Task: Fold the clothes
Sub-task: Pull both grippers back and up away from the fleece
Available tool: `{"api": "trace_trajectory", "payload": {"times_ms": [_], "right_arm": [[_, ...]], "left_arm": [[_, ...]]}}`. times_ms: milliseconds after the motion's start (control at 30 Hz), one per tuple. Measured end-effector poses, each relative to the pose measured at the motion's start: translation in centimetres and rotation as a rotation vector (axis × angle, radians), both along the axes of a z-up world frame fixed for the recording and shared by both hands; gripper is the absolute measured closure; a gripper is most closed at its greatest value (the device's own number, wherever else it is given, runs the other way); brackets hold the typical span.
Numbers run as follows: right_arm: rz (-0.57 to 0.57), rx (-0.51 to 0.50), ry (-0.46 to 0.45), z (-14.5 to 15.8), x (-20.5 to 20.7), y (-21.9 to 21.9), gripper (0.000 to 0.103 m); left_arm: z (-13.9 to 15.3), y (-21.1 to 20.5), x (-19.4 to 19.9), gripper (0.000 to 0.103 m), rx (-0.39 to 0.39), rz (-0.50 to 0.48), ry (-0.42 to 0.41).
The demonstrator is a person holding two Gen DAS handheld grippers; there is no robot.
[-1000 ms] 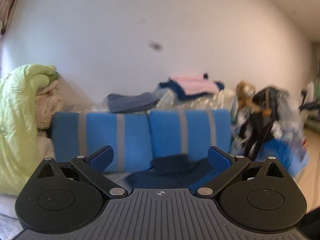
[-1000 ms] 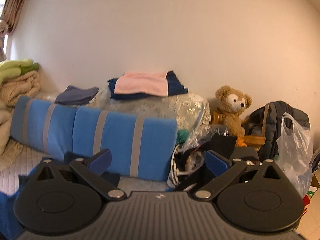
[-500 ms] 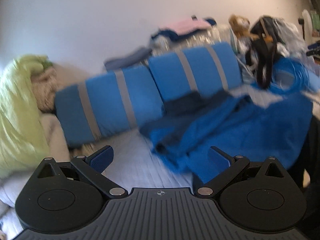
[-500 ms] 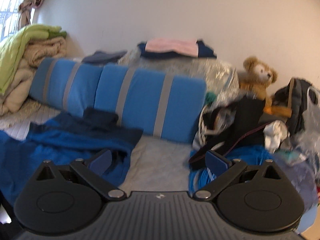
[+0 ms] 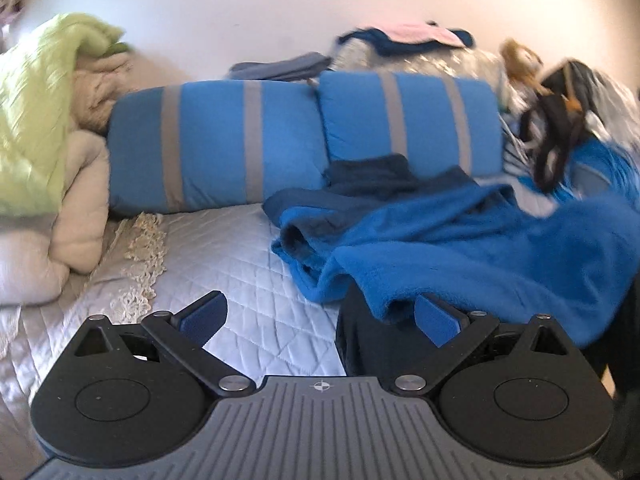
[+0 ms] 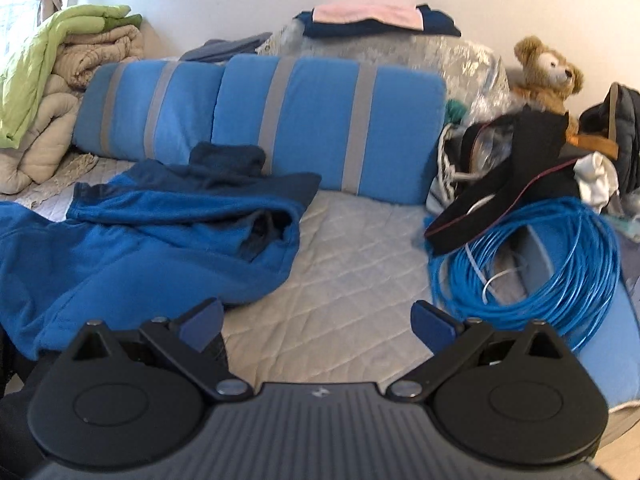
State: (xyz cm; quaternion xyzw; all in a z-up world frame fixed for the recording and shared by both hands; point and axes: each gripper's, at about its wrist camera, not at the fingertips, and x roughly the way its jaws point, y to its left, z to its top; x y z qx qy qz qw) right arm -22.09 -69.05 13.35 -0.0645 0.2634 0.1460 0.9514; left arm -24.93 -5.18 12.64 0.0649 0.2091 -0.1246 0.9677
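Observation:
A crumpled blue fleece garment (image 5: 460, 240) with a dark navy collar lies on the quilted bed (image 5: 224, 256). It also shows in the right wrist view (image 6: 132, 232), at the left. My left gripper (image 5: 320, 316) is open and empty, just short of the garment's near hem, its right finger close to the fabric. My right gripper (image 6: 316, 320) is open and empty above the bare quilt (image 6: 352, 264), to the right of the garment.
Two blue pillows with grey stripes (image 6: 280, 116) lean at the back. Folded blankets (image 5: 40, 128) pile at the left. A coil of blue cable (image 6: 552, 256), dark bags (image 6: 520, 168), a teddy bear (image 6: 548, 72) and stacked folded clothes (image 6: 372, 20) are at the right and rear.
Both grippers have tilted down from facing the wall toward the bed, and the blue garment has come into near view. Both stay open.

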Motion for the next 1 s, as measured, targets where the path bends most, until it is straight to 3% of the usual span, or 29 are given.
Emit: {"api": "trace_trajectory", "payload": {"times_ms": [300, 733, 867, 1000], "right_arm": [[0.019, 0.028, 0.038, -1.5, -0.4, 0.8, 0.000], [0.187, -0.021, 0.078, -3.4, -3.0, 2.5, 0.000], [0.153, -0.049, 0.060, -4.3, -3.3, 3.3, 0.000], [0.055, 0.075, -0.002, -4.8, -3.3, 3.1, 0.000]], "left_arm": [[-1.1, -0.4, 0.8, 0.000, -0.075, 0.111, -0.047], [-0.7, 0.1, 1.6, 0.000, -0.132, 0.111, -0.037], [-0.8, 0.1, 1.6, 0.000, -0.133, 0.110, -0.036], [-0.7, 0.2, 1.6, 0.000, -0.142, 0.116, -0.035]]}}
